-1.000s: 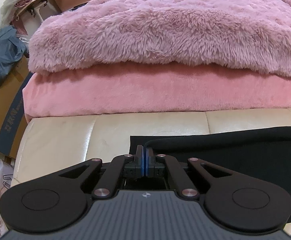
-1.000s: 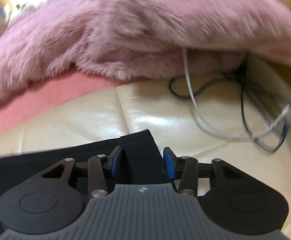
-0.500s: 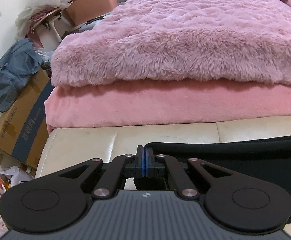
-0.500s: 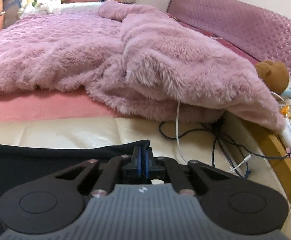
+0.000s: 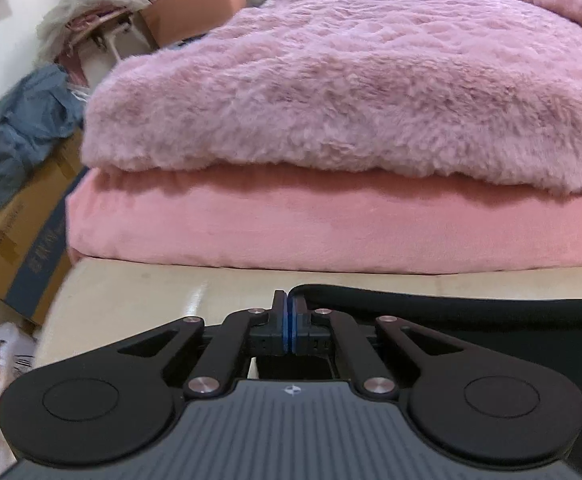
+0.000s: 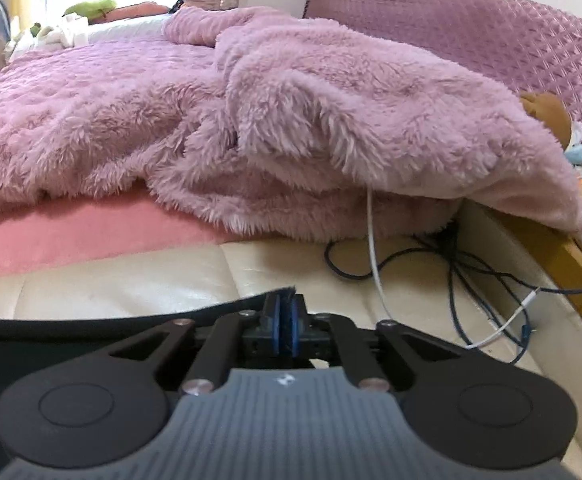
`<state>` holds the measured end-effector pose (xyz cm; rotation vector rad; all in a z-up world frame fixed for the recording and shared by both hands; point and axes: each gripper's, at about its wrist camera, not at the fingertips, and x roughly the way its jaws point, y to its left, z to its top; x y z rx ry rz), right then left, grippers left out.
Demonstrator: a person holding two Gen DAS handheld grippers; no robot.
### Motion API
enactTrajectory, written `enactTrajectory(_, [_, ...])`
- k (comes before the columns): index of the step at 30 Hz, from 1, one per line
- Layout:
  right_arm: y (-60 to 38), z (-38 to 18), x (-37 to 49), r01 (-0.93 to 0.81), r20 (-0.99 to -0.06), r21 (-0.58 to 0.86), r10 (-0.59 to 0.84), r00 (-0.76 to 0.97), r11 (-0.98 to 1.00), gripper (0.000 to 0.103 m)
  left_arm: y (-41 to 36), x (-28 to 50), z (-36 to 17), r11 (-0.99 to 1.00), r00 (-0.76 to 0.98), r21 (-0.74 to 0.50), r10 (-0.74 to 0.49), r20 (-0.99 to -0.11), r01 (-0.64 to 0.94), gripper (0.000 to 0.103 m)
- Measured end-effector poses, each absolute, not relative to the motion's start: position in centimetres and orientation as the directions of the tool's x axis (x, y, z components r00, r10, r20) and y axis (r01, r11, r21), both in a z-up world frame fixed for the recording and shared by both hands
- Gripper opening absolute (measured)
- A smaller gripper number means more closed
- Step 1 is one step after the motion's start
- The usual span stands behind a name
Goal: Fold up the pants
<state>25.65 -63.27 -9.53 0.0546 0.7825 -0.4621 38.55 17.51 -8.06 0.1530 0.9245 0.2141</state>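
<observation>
The black pants (image 5: 471,320) are held up over the cream leather bed edge (image 5: 139,300). My left gripper (image 5: 291,320) is shut on the left end of the fabric edge, which runs off to the right. In the right wrist view my right gripper (image 6: 285,320) is shut on the right corner of the pants (image 6: 71,328), which stretch away to the left. The cloth hangs taut between the two grippers, lifted off the leather. The rest of the pants is hidden below both grippers.
A fluffy purple-pink blanket (image 5: 351,88) lies on a pink sheet (image 5: 331,224) just beyond the leather edge (image 6: 131,280). Cables (image 6: 431,280) trail at the right. A cardboard box (image 5: 19,240) and blue cloth (image 5: 19,132) sit on the floor at the left.
My right gripper closed on the pants corner. Both grippers have risen, lifting the pants edge off the leather; the views now look further over the bed.
</observation>
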Motion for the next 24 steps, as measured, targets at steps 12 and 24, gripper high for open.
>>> enactTrajectory(12, [-54.9, -6.5, 23.2, 0.316, -0.708, -0.029, -0.243, 0.664, 0.948, 0.037, 19.5, 32.7, -6.3, 0.983, 0.663, -0.038, 0.093, -0.743, -0.180, 0.039])
enactTrajectory(24, [-36.7, -9.5, 20.3, 0.076, -0.749, 0.076, 0.006, 0.662, 0.994, 0.036, 25.7, 27.0, -11.0, 0.713, 0.716, -0.568, -0.133, -0.685, -0.412, 0.039])
